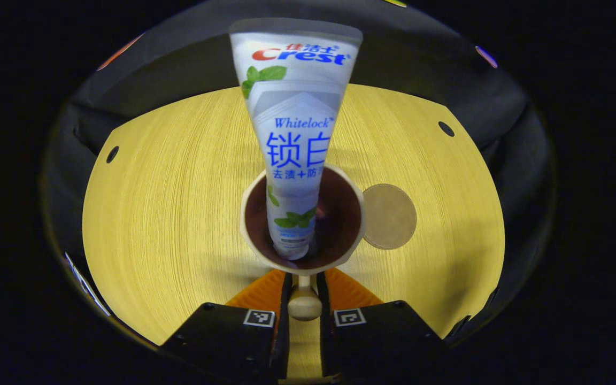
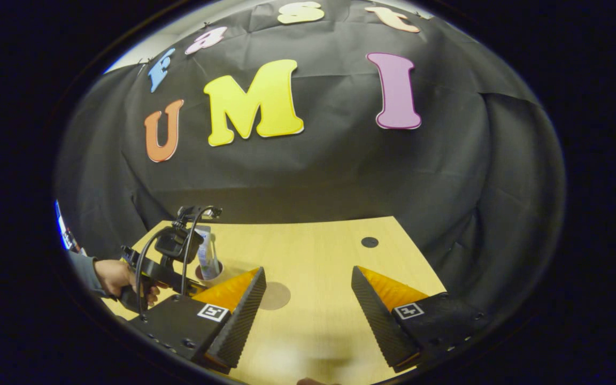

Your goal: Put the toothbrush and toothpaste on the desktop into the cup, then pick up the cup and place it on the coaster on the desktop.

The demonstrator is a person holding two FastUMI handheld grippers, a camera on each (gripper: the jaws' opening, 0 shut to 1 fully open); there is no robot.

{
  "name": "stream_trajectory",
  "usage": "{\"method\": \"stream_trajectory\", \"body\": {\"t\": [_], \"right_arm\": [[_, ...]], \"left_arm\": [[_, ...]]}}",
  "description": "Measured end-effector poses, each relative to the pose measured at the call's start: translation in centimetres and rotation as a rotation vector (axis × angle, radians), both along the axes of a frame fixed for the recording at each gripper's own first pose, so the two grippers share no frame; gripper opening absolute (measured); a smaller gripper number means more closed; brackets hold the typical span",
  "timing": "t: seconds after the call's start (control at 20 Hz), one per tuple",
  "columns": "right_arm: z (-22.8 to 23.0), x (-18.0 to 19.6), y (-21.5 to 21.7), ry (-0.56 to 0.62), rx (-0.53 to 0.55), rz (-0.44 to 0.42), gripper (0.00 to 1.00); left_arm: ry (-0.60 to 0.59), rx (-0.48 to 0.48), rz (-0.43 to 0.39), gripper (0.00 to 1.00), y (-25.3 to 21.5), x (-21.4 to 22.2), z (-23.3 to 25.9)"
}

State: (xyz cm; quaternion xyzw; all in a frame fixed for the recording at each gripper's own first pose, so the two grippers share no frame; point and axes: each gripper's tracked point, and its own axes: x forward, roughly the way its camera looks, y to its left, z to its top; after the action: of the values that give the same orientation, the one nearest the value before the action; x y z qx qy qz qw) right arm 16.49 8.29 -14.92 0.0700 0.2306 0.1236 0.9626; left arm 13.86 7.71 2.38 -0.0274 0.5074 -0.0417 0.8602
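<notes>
Coaster (image 1: pixel 389 216) top seemingly bare; cup (image 1: pixel 302 216) touches its left edge.

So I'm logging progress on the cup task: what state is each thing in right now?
toothpaste: standing in the cup, cap down, leaning on the rim
cup: upright, handle between the left gripper's fingers
coaster: bare, beside the cup
left gripper: shut on the cup's handle
right gripper: open, holding nothing

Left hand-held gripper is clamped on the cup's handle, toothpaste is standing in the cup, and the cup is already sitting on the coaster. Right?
Not quite. In the left gripper view the cup is beside the coaster, not on it. The rest holds: the left hand-held gripper is shut on the cup's handle, and the toothpaste stands in the cup.
</notes>
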Motion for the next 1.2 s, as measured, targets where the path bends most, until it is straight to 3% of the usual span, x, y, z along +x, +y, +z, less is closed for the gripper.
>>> {"method": "stream_trajectory", "body": {"t": [0.45,0.65,0.9,1.2], "right_arm": [[0.7,-1.3,-2.0,-0.012,0.003,-0.038,0.96],[1.2,-2.1,-3.0,-0.022,-0.001,-0.061,0.96],[0.9,-3.4,-4.9,-0.009,-0.022,-0.078,0.96],[-0.1,-4.4,-6.7,0.018,-0.026,-0.099,0.92]], "left_arm": [[-0.133,0.033,-0.065,0.24,-1.6,1.5,2.9],[-0.143,0.02,-0.114,0.24,-1.7,0.3,2.7],[-0.143,0.02,-0.169,0.24,-1.9,-0.2,6.2],[-0.122,0.031,-0.21,0.24,-0.9,0.5,5.2]]}}
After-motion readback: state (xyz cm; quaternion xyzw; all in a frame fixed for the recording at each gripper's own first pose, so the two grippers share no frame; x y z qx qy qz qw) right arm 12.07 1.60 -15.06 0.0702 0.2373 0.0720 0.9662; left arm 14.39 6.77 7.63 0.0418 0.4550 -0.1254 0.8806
